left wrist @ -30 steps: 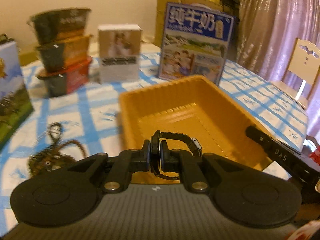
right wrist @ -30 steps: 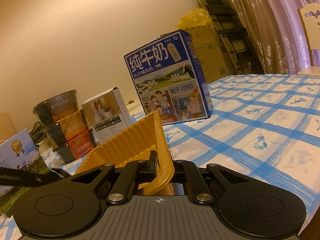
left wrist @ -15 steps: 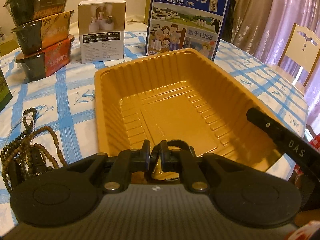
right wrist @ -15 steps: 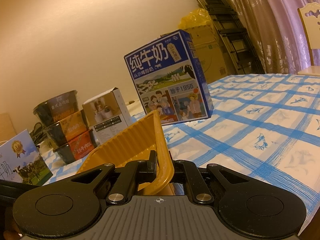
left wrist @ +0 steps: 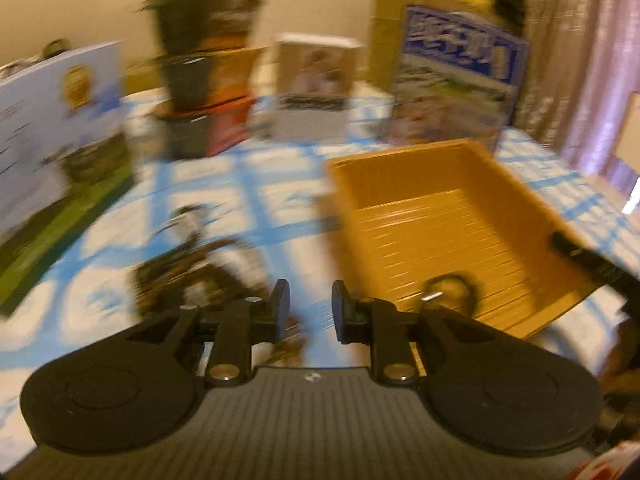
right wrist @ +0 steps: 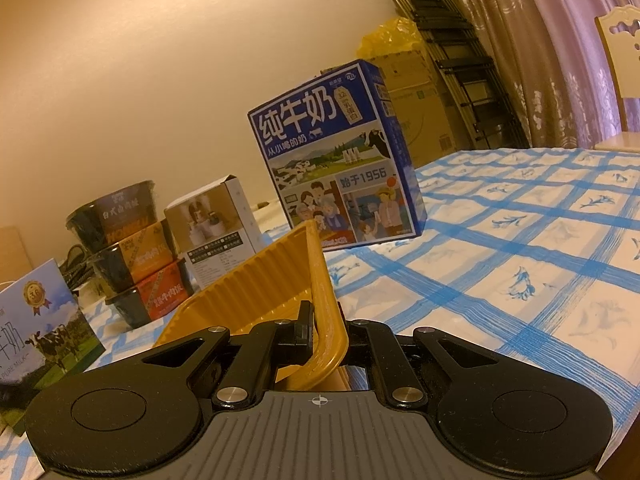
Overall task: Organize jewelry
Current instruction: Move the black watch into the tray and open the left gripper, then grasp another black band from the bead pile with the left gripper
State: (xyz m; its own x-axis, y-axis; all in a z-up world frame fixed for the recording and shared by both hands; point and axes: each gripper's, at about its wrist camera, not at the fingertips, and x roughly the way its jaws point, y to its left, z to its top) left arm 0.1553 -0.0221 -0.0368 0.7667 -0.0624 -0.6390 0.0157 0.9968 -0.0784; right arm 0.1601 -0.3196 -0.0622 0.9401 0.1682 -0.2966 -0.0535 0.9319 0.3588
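Left gripper (left wrist: 306,312) jaws opening, nothing between them. Watch (left wrist: 450,294) lies inside yellow tray (left wrist: 420,168). Right gripper (right wrist: 322,330) clamped on tray rim. Blurred beads (left wrist: 188,264) on tablecloth (right wrist: 520,264).

You see a glossy, ribbed plastic tray (right wrist: 280,280), a printed cloth table cover (right wrist: 520,264), and a shiny printed cardboard milk box (right wrist: 332,160).

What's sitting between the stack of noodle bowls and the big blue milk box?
A small white box stands between the noodle bowls and the blue milk box. The right wrist view shows it clearly; the left wrist view is blurred.
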